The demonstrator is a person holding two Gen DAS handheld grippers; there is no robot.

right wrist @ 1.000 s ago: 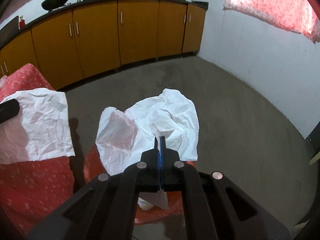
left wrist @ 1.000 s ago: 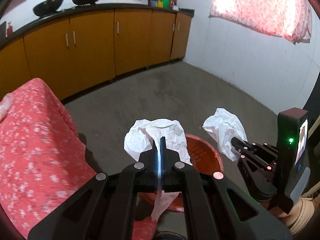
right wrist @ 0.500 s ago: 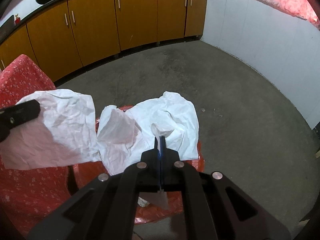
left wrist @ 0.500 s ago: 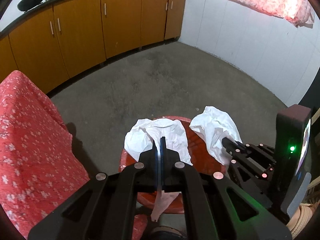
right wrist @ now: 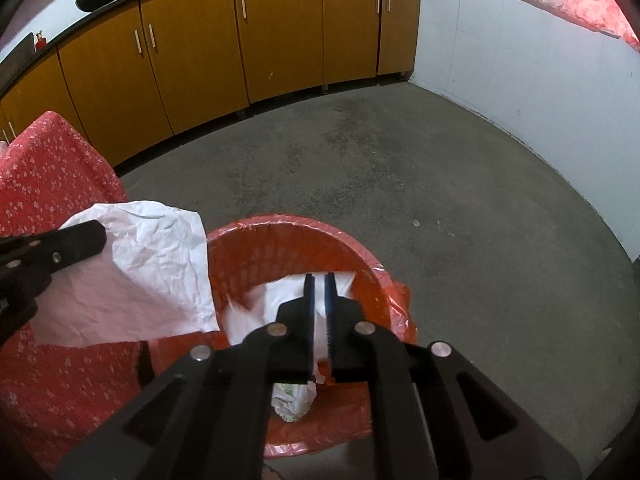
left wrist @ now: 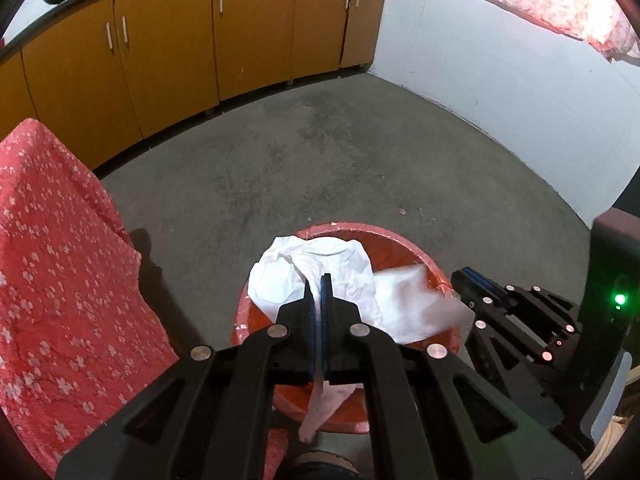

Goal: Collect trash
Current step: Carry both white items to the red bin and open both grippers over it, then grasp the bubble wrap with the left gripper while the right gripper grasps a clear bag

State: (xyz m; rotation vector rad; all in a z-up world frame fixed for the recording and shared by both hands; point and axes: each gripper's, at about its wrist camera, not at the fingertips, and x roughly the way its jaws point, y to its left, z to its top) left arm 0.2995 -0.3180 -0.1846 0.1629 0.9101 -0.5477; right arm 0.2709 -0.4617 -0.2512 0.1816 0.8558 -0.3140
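An orange bin (right wrist: pixel 362 258) with a red liner stands on the floor; it also shows in the left wrist view (left wrist: pixel 434 270). My left gripper (left wrist: pixel 319 286) is shut on a crumpled white paper (left wrist: pixel 316 268) above the bin's left side; this paper also shows in the right wrist view (right wrist: pixel 136 276). My right gripper (right wrist: pixel 319 286) has a small gap between its fingers and holds nothing. A second white paper (right wrist: pixel 280 300) is blurred and falling inside the bin, seen too in the left wrist view (left wrist: pixel 416 304). Other trash (right wrist: pixel 292 400) lies at the bin's bottom.
A table under a red flowered cloth (left wrist: pixel 60 264) stands left of the bin. Orange cabinets (left wrist: pixel 248 40) line the far wall, with a white wall (left wrist: pixel 520 92) to the right. Grey concrete floor (right wrist: pixel 400 168) lies beyond the bin.
Both grippers have moved down over the bin. My right gripper has opened a little and let go of its paper, which is dropping into the bin. My left gripper still holds its paper.
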